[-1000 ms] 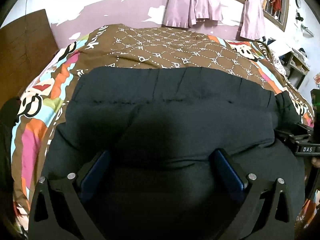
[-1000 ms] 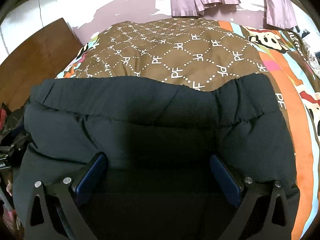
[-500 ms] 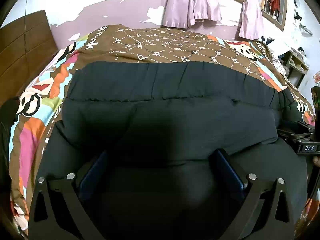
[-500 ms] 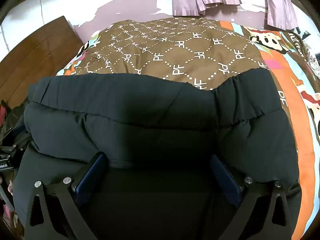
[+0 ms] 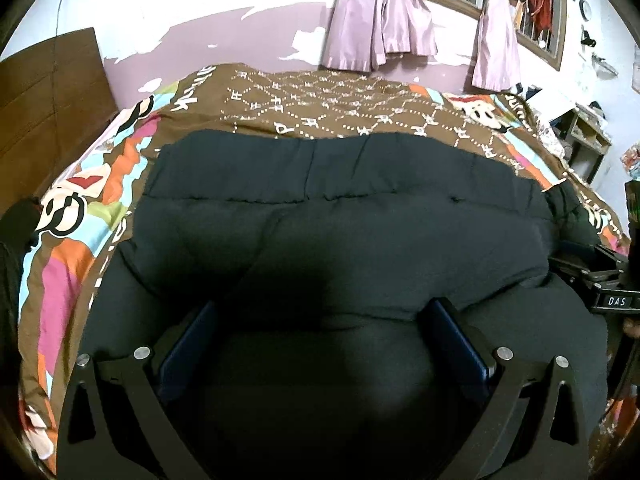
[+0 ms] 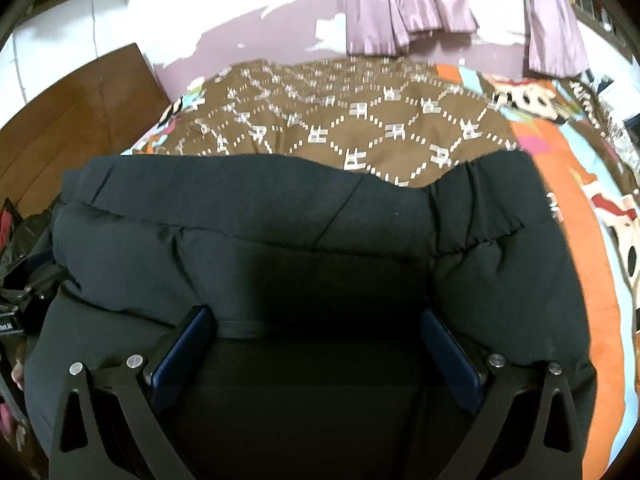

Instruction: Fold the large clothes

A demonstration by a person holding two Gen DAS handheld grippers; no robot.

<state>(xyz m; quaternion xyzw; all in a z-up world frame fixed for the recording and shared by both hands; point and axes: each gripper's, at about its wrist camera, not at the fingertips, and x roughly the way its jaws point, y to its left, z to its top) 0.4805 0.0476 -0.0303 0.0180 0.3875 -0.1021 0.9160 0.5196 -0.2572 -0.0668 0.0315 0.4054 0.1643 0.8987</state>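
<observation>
The black padded garment [image 5: 344,240] lies across the near part of the bed [image 5: 332,108], on a brown patterned cover with bright cartoon borders; its far edge, a gathered band with a stitched seam, runs straight across the bed, and brown cover shows beyond it. In the left wrist view the left gripper [image 5: 320,336] sits low over the near portion, its blue-padded fingers [image 5: 188,344] spread wide on either side of a thick roll of fabric; nothing is pinched between them, and whether the pads touch the cloth cannot be told. The right gripper [image 6: 320,344] stands likewise, fingers [image 6: 180,352] spread, with the folded-over layer bulging just ahead of them. The two tools work side by side along the same near edge: the right gripper body shows at the right margin of the left view, and the left one at the left margin of the right view. Judgement: the upper layer has been laid forward over the lower one, which accounts for the raised, rounded fold line just ahead of both tools. The spread stance suits a release or a pressing-down of puffy material, since padding of this kind tends to spring back. The right end of the far band rises higher than the middle, so the edges are not yet square. Purple curtains [image 5: 380,20] and a wooden headboard [image 5: 48,108] play no part.
</observation>
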